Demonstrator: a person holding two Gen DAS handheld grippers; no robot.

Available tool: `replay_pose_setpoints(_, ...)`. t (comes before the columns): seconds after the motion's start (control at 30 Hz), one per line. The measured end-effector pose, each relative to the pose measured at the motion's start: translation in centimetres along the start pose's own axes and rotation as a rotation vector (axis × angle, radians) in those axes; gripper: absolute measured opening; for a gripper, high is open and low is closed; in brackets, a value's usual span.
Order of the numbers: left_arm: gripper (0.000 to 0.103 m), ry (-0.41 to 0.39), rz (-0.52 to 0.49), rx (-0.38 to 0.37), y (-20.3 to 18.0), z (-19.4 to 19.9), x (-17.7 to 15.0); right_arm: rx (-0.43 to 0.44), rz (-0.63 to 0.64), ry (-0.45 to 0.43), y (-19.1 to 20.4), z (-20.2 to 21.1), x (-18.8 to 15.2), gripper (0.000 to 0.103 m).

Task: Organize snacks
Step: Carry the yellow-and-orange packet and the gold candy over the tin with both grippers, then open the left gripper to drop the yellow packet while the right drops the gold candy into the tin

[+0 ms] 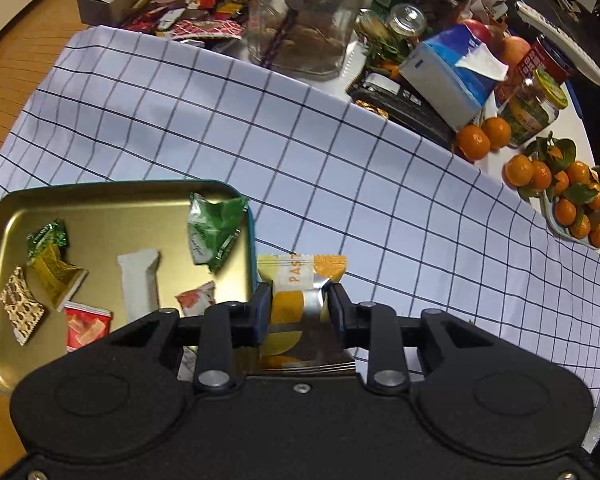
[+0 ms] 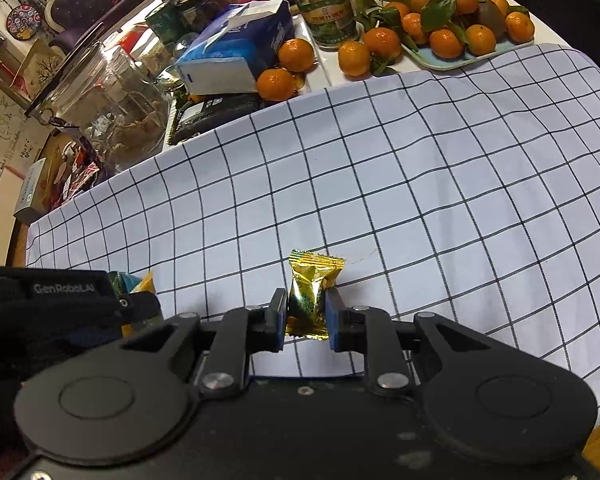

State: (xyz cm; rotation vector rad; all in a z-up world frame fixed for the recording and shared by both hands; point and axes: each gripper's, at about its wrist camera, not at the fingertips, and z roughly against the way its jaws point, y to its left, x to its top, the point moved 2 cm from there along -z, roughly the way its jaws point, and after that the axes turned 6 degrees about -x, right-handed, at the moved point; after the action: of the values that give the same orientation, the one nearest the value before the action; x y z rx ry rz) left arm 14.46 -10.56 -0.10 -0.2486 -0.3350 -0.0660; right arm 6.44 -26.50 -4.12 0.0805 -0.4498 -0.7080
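In the left wrist view, the left gripper [image 1: 300, 304] pinched an orange-and-yellow foil snack pouch with white lettering [image 1: 296, 300] between its black fingers, the silver foil buckled where the pads pressed in. The pouch hung just beside the right rim of the shallow gold metal tin with a teal outer edge [image 1: 236, 192], which sat on the white cloth with a dark grid [image 1: 340, 152]. Inside the tin lay a green wrapped sweet [image 1: 214, 230], a white bar wrapper [image 1: 138, 280], a red packet [image 1: 86, 326] and several other small packets. The grip sat low on a slippery, creased pouch; it could slide out over the cloth, or its loose upper end could catch the tin's rim and tip the tin or spill the pouch outside it.

In the right wrist view, the right gripper [image 2: 306, 314] was pressed tight on a small gold foil-wrapped candy with a green print [image 2: 310, 292], held above the checked cloth. The other gripper's black housing [image 2: 60, 300] crowded the left edge, close by. With both hands bound for one tin, the tools might knock together. The candy, squeezed across its middle, might crush or squirt free. Loose mandarins [image 2: 296, 54] and a glass jar with a green label [image 2: 332, 12] stood well apart at the cloth's far edge
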Motion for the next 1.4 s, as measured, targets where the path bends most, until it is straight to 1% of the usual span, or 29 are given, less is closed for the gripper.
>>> replay_pose_setpoints(0.17, 0.039, -0.049, 0.019, 0.043, 3.2, 1.9, 0.9, 0.047, 0.036, -0.027, 2.5, 0.8, -0.5, 0.021)
replay_pose_setpoints(0.27, 0.039, -0.064, 0.031, 0.070, 5.4, 2.9, 1.4, 0.090, 0.060, -0.041, 4.2, 1.3, -0.9, 0.021)
replay_pose_setpoints(0.53, 0.039, -0.059, 0.089, 0.122, 11.4, 4.4, 1.8, 0.222, 0.166, -0.063, 9.4, 2.5, -2.7, 0.021)
replay_pose_setpoints(0.73, 0.039, -0.058, 0.106, 0.148, 14.5, 5.2, 1.7, 0.303, 0.264, -0.071, 13.2, 3.2, -4.6, 0.021)
replay_pose_setpoints(0.9, 0.040, -0.056, 0.124, 0.159, 16.3, 5.7, 1.7, 0.332, 0.337, -0.102, 15.4, 3.7, -5.7, 0.021)
replay_pose_setpoints(1.1, 0.040, -0.081, 0.119, 0.170, 16.8, 6.5, 1.6, 0.373, 0.367, -0.113, 16.7, 4.0, -6.4, 0.023)
replay_pose_setpoints(1.23, 0.041, -0.075, 0.107, 0.171, 16.8, 6.5, 1.5, 0.377, 0.365, -0.107, 16.8, 3.9, -6.4, 0.026)
replay_pose_setpoints(1.4, 0.041, -0.080, 0.077, 0.183, 16.3, 6.6, 1.2, 0.357, 0.368, -0.110, 16.4, 4.1, -6.3, 0.028)
